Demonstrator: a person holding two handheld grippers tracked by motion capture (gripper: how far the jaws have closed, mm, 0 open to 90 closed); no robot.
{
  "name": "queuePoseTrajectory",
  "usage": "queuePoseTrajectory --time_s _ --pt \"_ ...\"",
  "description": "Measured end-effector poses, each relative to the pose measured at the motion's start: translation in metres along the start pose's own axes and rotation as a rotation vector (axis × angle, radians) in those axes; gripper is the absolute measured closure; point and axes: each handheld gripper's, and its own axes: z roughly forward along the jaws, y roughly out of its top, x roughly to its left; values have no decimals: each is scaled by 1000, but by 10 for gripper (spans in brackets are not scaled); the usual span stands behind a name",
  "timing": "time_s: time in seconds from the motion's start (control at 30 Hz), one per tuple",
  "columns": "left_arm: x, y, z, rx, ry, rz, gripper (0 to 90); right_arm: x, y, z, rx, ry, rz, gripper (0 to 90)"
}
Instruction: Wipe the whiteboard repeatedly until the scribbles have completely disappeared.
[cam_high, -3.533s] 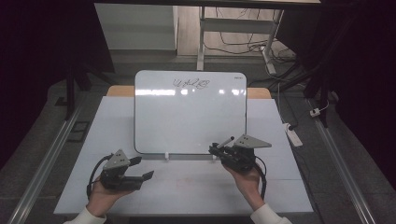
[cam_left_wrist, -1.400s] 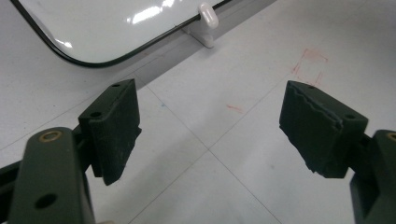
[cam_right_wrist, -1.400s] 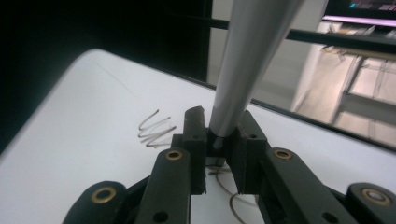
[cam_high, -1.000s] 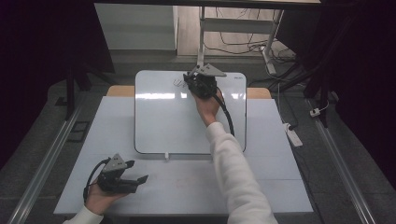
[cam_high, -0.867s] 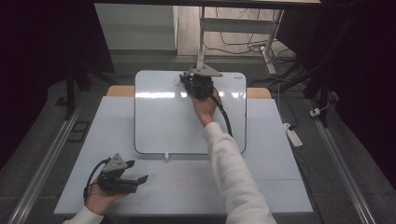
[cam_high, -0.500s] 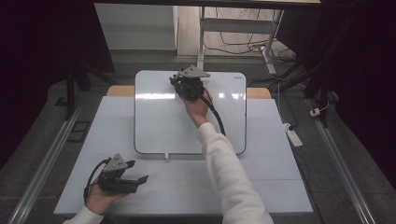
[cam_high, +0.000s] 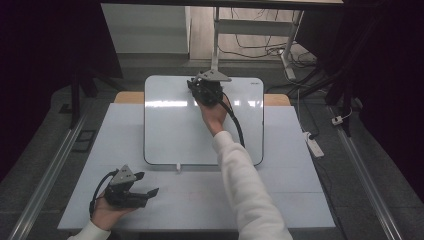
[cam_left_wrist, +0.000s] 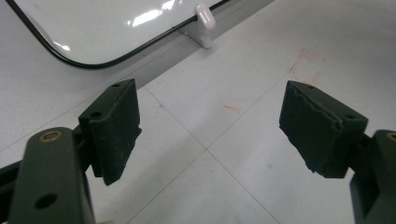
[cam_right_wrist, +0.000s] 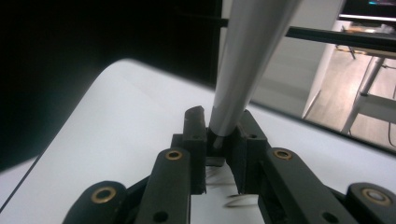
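A white whiteboard (cam_high: 170, 130) lies flat on the pale table (cam_high: 300, 200). My right gripper (cam_high: 194, 86) reaches to the board's far edge, arm stretched over the board. In the right gripper view its jaws (cam_right_wrist: 219, 119) stand almost together with only a narrow slit, low over the whiteboard (cam_right_wrist: 140, 116); faint pen strokes (cam_right_wrist: 229, 189) show just under them. My left gripper (cam_high: 147, 183) rests near the table's front left. Its jaws (cam_left_wrist: 210, 107) stand wide apart with nothing between them, just off the whiteboard's rounded corner (cam_left_wrist: 93, 28).
A small white peg (cam_high: 177, 167) sits at the board's near edge, also ahead of the left jaws as the white peg (cam_left_wrist: 205, 14). A silver desk leg (cam_high: 216, 45) rises behind the board. A power strip (cam_high: 312, 142) lies on the floor at the right.
My right gripper went from the board's near edge to its far edge, then slid left along it over the last second. The left gripper stayed put, open.
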Motion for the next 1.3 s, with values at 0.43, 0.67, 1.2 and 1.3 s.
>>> queuePoseTrajectory --time_s 0.43,0.67,1.2,1.3 --pt "0 0 2 10 0 5 212 7 -1 7 20 74 -66 777" --pt "0 0 2 7 -1 3 212 0 -3 -4 2 21 0 776" --pt "-3 0 2 8 0 9 209 -8 -11 -15 -23 -59 29 777" --pt "-1 1 4 16 0 9 210 -4 -12 -16 -10 -18 1 776"
